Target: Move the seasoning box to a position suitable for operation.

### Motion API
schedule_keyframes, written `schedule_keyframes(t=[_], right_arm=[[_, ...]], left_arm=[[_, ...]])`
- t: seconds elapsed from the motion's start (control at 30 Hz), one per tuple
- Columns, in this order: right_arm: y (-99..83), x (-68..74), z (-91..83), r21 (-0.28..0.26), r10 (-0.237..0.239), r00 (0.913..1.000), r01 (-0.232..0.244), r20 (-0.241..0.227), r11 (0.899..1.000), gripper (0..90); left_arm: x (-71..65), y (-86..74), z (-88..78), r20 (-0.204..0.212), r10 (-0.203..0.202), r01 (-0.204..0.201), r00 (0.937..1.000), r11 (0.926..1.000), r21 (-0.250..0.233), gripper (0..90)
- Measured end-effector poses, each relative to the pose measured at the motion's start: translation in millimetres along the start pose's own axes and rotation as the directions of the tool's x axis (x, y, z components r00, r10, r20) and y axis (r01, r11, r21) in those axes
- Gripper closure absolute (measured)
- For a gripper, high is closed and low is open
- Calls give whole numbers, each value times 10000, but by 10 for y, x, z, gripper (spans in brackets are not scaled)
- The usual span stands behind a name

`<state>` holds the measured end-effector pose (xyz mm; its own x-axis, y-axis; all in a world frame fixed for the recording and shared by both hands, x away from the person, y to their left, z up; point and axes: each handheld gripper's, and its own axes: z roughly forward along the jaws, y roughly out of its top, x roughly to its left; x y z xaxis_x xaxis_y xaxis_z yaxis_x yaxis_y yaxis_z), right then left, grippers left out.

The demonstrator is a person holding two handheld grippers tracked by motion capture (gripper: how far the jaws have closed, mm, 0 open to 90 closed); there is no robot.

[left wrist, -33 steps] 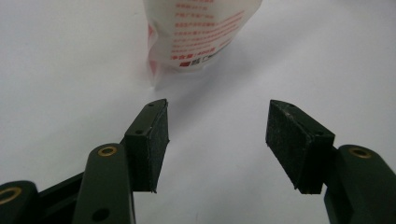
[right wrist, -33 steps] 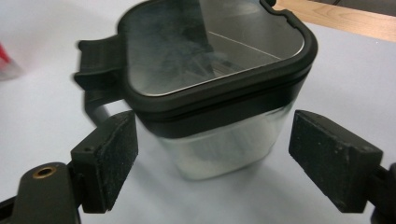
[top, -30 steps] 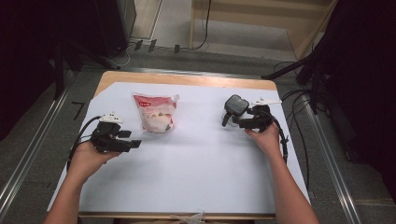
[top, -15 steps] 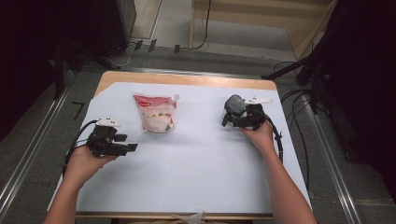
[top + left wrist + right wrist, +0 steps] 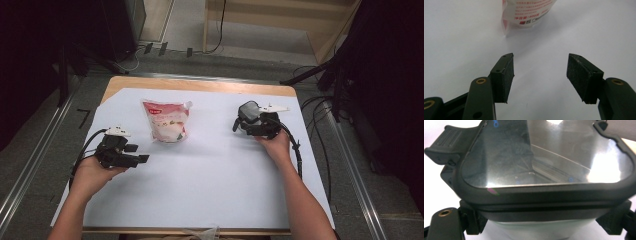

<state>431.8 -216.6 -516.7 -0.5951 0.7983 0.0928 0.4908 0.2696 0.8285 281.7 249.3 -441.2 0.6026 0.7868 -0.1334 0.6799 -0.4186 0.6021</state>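
Note:
A red-and-white spouted pouch [image 5: 166, 121] lies flat on the white table cover [image 5: 210, 190], left of centre. My left gripper [image 5: 137, 153] rests to its near left, jaws open and pointing right. In the left gripper view the pads [image 5: 506, 75] stand wide apart over bare cover, with the pouch's printed end [image 5: 529, 12] just beyond them. At the right, my right gripper [image 5: 246, 126] is shut on a container with a black-rimmed clear lid [image 5: 248, 111]. In the right gripper view the lid [image 5: 544, 157] looms close, and the right gripper [image 5: 541, 223] clamps the pale body from both sides.
The wooden table's far edge [image 5: 200, 84] shows beyond the white cover. Cables [image 5: 320, 145] trail off the right side. Metal rails [image 5: 35, 155] run along the floor at both sides, and dark equipment stands behind.
The right hand has shifted slightly to the left with the container still in its jaws. The left gripper and the pouch have stayed put.

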Motion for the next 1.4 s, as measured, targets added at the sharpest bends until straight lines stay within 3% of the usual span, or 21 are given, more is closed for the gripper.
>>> schedule_keyframes(t=[0.37,0.5,0.93,1.4], right_arm=[[9,54,-15,-34,-206,9994,207,269,9998,153],[9,40,-24,-88,51,9999,-49,162,9999,154],[42,20,-72,-225,127,9999,-125,74,9997,155],[105,132,-168,-386,-132,9998,126,-179,9992,155]], left_arm=[[8,0,21,18,-26,26,10000,10000,82,398],[14,0,14,4,-38,38,10000,10000,40,397],[8,6,13,30,-6,6,10000,10000,54,397],[-9,56,33,171,113,-111,9998,9999,-111,397]])
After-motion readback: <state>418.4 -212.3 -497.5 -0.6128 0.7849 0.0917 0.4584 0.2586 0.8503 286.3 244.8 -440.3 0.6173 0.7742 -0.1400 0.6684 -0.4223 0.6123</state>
